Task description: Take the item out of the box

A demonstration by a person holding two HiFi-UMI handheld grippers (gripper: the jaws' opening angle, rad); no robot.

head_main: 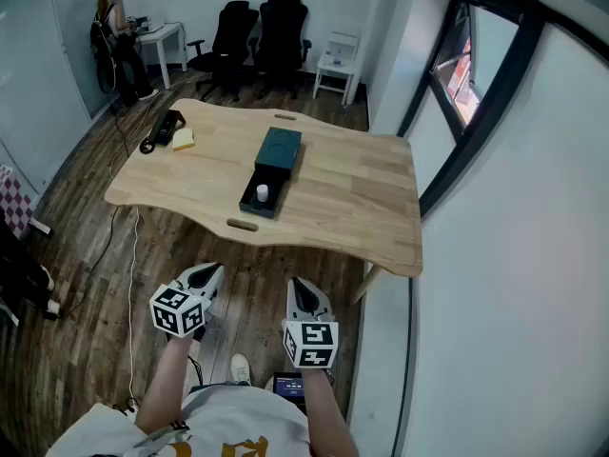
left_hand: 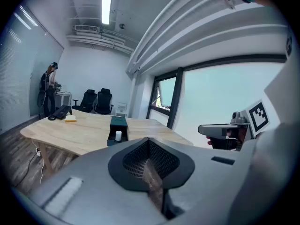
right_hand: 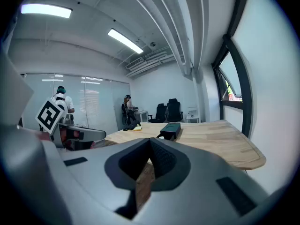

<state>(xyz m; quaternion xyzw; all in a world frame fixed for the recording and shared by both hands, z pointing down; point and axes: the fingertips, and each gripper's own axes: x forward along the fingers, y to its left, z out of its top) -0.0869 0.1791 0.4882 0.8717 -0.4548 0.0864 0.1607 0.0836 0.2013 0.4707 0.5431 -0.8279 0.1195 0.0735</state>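
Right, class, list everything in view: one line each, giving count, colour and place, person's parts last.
table: one, light wood, room's middle
box: one, dark green, table's centre, drawer out
item: one, white, in that drawer
device: one, black, table's far left end
pad: one, yellow, beside the device
office chairs: two, black, far wall
person: one, dark clothes, far left desk
left gripper: one, grey, shut, empty, before the table
right gripper: one, grey, shut, empty, beside it

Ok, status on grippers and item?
Left gripper, right gripper shut, empty, short of light wooden table. Small white cylinder in open tray of dark green box. Path clear.
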